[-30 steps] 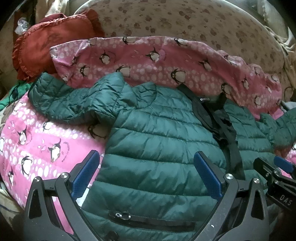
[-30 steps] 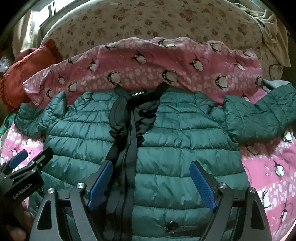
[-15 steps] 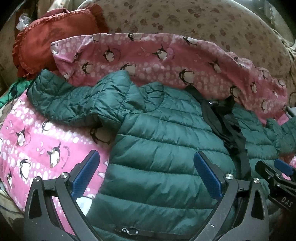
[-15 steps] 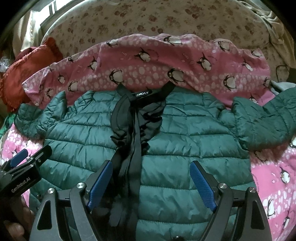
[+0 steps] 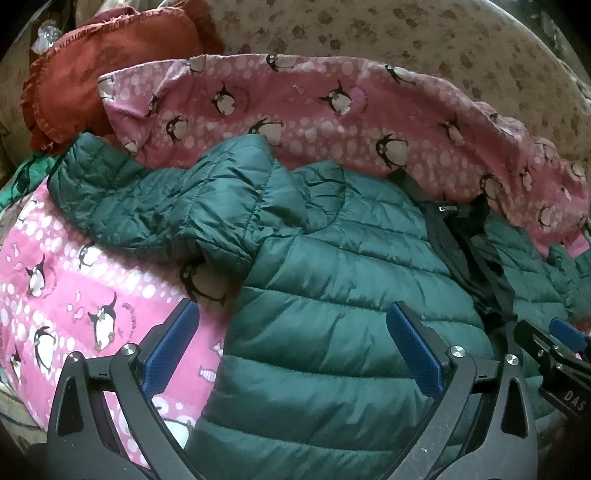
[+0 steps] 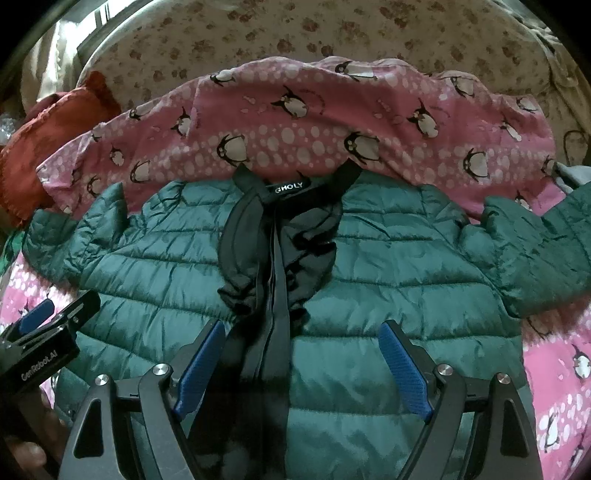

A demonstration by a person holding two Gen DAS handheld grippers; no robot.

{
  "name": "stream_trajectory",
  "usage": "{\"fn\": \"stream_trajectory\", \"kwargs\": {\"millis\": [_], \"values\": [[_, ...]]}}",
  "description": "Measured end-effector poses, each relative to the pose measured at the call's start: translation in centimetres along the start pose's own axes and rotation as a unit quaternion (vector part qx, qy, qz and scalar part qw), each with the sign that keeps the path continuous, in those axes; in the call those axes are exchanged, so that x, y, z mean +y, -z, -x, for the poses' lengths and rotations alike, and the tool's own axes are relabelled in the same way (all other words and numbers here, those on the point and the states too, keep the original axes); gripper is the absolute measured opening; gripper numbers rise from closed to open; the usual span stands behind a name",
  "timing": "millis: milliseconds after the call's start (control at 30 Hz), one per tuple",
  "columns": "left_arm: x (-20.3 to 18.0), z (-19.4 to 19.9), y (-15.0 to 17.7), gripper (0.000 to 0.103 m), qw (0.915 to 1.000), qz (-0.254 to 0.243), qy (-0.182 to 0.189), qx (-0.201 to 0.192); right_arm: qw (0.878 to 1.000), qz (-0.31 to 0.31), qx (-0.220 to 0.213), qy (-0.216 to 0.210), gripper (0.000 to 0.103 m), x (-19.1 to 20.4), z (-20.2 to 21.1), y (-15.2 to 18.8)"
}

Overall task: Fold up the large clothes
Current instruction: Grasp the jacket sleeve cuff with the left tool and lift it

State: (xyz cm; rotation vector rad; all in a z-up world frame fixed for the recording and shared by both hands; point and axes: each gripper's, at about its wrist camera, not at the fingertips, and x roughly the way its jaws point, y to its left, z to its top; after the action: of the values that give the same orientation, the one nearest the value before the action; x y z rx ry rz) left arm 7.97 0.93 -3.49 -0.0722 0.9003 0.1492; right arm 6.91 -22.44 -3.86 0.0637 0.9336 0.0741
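A dark green quilted puffer jacket [image 6: 388, 266] lies face up and spread out on a pink penguin-print blanket [image 6: 295, 122], its black zipper placket and collar lining [image 6: 273, 236] running down the middle. Its left sleeve [image 5: 155, 206] stretches out to the left, its right sleeve [image 6: 546, 251] to the right. My left gripper [image 5: 291, 336] hovers open over the jacket's left side edge. My right gripper [image 6: 303, 354] hovers open over the chest, just right of the zipper. Each gripper also shows at the edge of the other's view: right gripper [image 5: 554, 343], left gripper [image 6: 51, 314].
A rust-red frilled cushion [image 5: 110, 70] lies at the back left. Behind the blanket rises a beige floral-print cover [image 6: 332, 33]. A bit of green fabric [image 5: 22, 173] shows at the far left. Pink blanket [image 5: 85, 302] lies bare left of the jacket.
Both grippers have moved forward along the jacket toward the collar; the pocket zippers near the hem have slid out of view. Both stay open, and the jacket has not shifted.
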Motion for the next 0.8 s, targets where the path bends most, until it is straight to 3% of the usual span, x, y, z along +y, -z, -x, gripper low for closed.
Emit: {"fn": "stream_trajectory", "kwargs": {"millis": [400, 800], "values": [[1.0, -1.2, -1.2, 0.102, 0.9999, 0.003, -0.011, 0.000, 1.000, 0.010, 0.005, 0.004, 0.084, 0.5, -2.0, -0.8], [4.8, -1.4, -2.3, 0.102, 0.9992, 0.028, -0.029, -0.001, 1.000, 0.007, 0.008, -0.006, 0.084, 0.8, -2.8, -1.2]]}}
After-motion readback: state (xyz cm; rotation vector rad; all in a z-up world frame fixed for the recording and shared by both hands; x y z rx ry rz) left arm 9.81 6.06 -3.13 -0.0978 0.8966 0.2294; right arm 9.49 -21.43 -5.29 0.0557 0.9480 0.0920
